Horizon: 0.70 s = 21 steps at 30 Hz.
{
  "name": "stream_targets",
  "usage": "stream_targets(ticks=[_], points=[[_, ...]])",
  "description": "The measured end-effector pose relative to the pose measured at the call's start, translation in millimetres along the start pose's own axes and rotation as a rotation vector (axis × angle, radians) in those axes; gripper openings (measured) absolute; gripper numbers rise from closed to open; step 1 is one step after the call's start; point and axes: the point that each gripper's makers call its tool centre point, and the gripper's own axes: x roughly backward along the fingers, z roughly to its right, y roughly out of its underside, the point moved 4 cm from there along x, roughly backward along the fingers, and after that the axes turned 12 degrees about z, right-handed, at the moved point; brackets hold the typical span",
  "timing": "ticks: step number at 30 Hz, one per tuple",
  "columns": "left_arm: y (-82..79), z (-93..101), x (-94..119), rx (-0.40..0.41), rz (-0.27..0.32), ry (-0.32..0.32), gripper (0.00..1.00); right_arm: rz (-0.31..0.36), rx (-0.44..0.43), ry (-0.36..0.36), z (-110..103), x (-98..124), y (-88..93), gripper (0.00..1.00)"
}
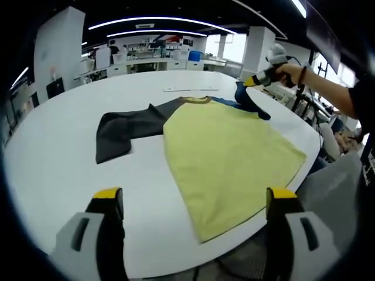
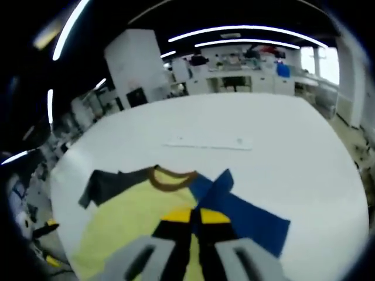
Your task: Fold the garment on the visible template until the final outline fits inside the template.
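— What have we got on the tabletop (image 1: 58,152)?

— A shirt (image 1: 228,155), spread flat on the white top, its hem near the edge. Pale yellow body, brown ring at the collar (image 1: 198,100), one dark grey sleeve (image 1: 126,132) stretched out sideways, and a blue sleeve (image 2: 243,213) on the other side.

— And the grippers?

— The left gripper (image 1: 196,202) hangs above the near edge, jaws spread wide, yellow tips well apart, nothing between them. The right gripper (image 2: 195,218) is down at the blue sleeve, held in a person's hand (image 1: 288,70) in the left gripper view. In the right gripper view its jaws are pressed together, with blue cloth bunched up just ahead of the tips, so it seems pinched there, though the grip itself is hidden.

— Any writing, any label?

— None I can read on the shirt. There's a thin pale strip (image 2: 208,143) lying on the tabletop beyond the collar, too small to make out any marks.
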Motion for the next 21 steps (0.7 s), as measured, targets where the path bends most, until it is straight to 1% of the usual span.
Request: stream_targets(ticks=[2,3,6,12,14,15,18,21], points=[[-0.6,-0.4,0.3,0.002,0.003,-0.001,0.99,0.000,0.007,-0.012,-9.6,-3.1,-2.2,0.00],[-1.9,-1.1,0.3,0.010,0.015,-0.005,0.99,-0.004,0.013,-0.017,-13.5,-4.5,-2.5,0.00],[-6.0,-0.2,0.4,0.017,0.039,-0.003,0.99,-0.003,0.030,-0.028,-17.5,-8.9,-4.7,0.00],[-7.7,2.6,-1.3,0.014,0.048,0.013,0.99,-0.007,0.070,-0.064,-41.7,-18.8,-9.5,0.00],[-9.9,3.8,-2.1,0.023,0.069,0.018,0.99,-0.006,0.080,-0.071,-47.0,-23.5,-11.1,0.00],[-12.6,5.0,-2.2,0.035,0.093,0.027,0.99,-0.005,0.086,-0.081,-51.2,-25.1,-11.8,0.00],[-13.6,3.6,-2.4,0.036,0.108,0.032,0.99,-0.006,0.099,-0.114,-67.3,-29.3,-13.1,0.00],[-14.1,3.6,-2.9,0.038,0.115,0.036,0.99,-0.007,0.117,-0.141,-78.2,-33.5,-13.7,0.00]])
